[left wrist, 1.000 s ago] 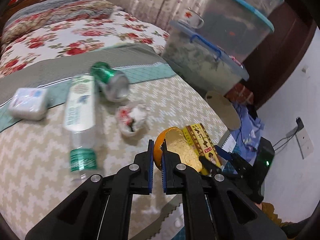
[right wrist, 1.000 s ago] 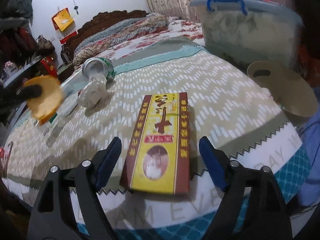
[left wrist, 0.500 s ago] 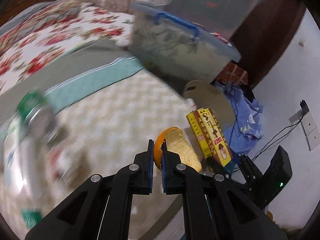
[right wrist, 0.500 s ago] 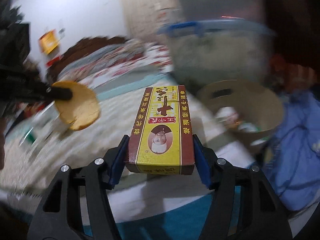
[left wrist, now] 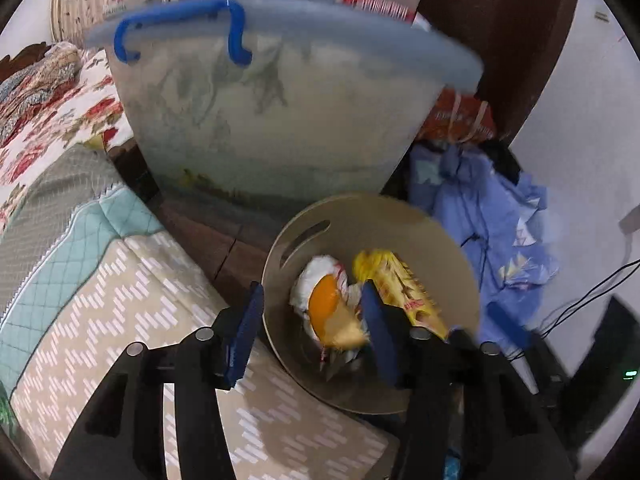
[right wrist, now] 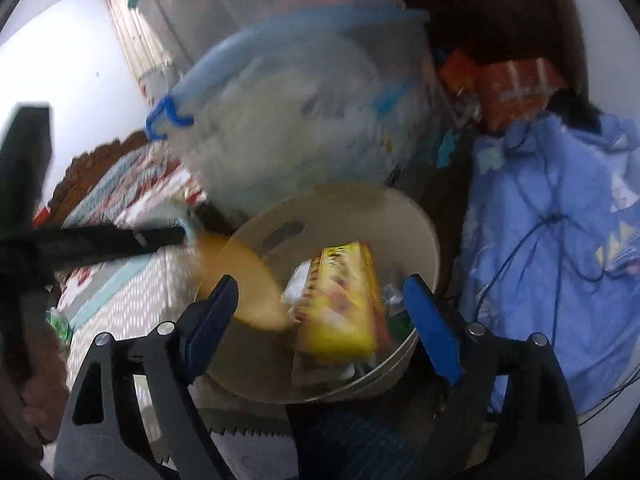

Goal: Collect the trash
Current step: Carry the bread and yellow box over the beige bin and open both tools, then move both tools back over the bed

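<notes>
A beige round trash bin (left wrist: pixel 460 256) (right wrist: pixel 424 240) stands on the floor beside the bed. Both grippers hover over it. My left gripper (left wrist: pixel 314 328) is open; the orange peel (left wrist: pixel 326 312) (right wrist: pixel 244 280) is loose below its fingers, blurred, over the bin. My right gripper (right wrist: pixel 320 320) is open; the yellow-and-red box (right wrist: pixel 344 300) (left wrist: pixel 404 292) is free between its fingers, blurred, inside the bin's mouth. White wrappers (left wrist: pixel 320 272) lie in the bin.
A big clear storage tub with blue lid and handle (left wrist: pixel 272 112) (right wrist: pixel 304 112) stands right behind the bin. Blue clothes (left wrist: pixel 488 220) (right wrist: pixel 560 248) and cables lie on the floor to the right. The bed's chevron cover (left wrist: pixel 120 300) lies at the left.
Both grippers swung from the bed over the bin and opened. The peel and the box, held half a second ago, have been let go and are dropping into the bin.
</notes>
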Motion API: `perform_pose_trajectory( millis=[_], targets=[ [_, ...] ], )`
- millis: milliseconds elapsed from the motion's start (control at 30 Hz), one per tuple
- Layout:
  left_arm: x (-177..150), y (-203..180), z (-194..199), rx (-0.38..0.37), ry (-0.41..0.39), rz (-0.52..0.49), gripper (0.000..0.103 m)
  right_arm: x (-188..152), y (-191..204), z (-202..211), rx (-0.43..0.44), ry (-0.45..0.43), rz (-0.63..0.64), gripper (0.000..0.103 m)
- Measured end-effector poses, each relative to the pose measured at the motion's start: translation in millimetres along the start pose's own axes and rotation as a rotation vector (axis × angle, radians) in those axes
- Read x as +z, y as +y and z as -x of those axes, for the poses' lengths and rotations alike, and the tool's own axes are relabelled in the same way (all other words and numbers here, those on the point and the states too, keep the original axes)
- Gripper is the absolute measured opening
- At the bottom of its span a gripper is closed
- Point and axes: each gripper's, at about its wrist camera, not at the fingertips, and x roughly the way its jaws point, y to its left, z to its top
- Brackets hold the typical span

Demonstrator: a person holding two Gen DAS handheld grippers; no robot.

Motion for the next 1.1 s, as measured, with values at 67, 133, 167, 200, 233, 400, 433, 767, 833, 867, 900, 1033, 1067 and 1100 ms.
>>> perform_pose_trajectory(
  millis=[67,133,167,200,233,400,433,767,833,867,900,1033,1067,1100],
  targets=[
    [-9.8,6.6,9.6,-0.038,0.000,0.015,0.045,-1.6,-3.0,10.6,0.009,-0.027,-0.027,0.082],
    [-20.0,14.0,26.9,-0.030,-0.009,0.010,0.046,-3.5,-6.4,14.9,0.024,-0.026,-0.065,0.078],
    [-24.6,17.6,35.2,-0.033,-0.014,0.013,0.046,-3.6,-6.7,15.7,0.038,-0.020,-0.084,0.075],
    [-32.8,23.8,49.4,-0.040,-0.021,0.023,0.046,-3.6,-6.0,16.9,0.055,-0.015,-0.096,0.071],
    [-43.0,30.9,65.0,-0.051,-0.026,0.034,0.046,-3.9,-4.3,17.9,0.069,-0.011,-0.103,0.070],
    [-94.3,60.9,133.3,-0.061,-0.061,0.066,0.047,-7.2,37.7,26.4,0.187,0.015,-0.061,0.062],
    [-109.4,71.3,149.6,-0.054,-0.071,0.077,0.047,-7.7,45.0,27.0,0.202,0.021,-0.049,0.061],
    [-222.2,211.3,288.3,0.198,-0.216,0.340,0.048,-52.7,200.2,20.0,0.480,0.207,0.169,0.063],
    [-235.2,238.3,303.9,0.252,-0.238,0.403,0.048,-67.6,230.9,15.3,0.522,0.255,0.212,0.064],
    [-244.9,258.4,313.1,0.313,-0.244,0.449,0.048,-72.3,240.8,13.9,0.531,0.269,0.223,0.067],
    [-250.8,271.6,317.9,0.343,-0.244,0.479,0.048,-79.2,254.1,11.7,0.544,0.288,0.238,0.070],
    [-274.3,327.1,327.5,0.388,-0.236,0.622,0.048,-103.4,299.2,5.6,0.575,0.339,0.296,0.070],
    [-279.0,339.4,327.3,0.394,-0.227,0.654,0.048,-105.7,303.5,4.5,0.577,0.345,0.302,0.071],
    [-284.1,349.5,327.8,0.386,-0.220,0.683,0.048,-110.1,311.2,2.8,0.578,0.355,0.310,0.071]
  ],
)
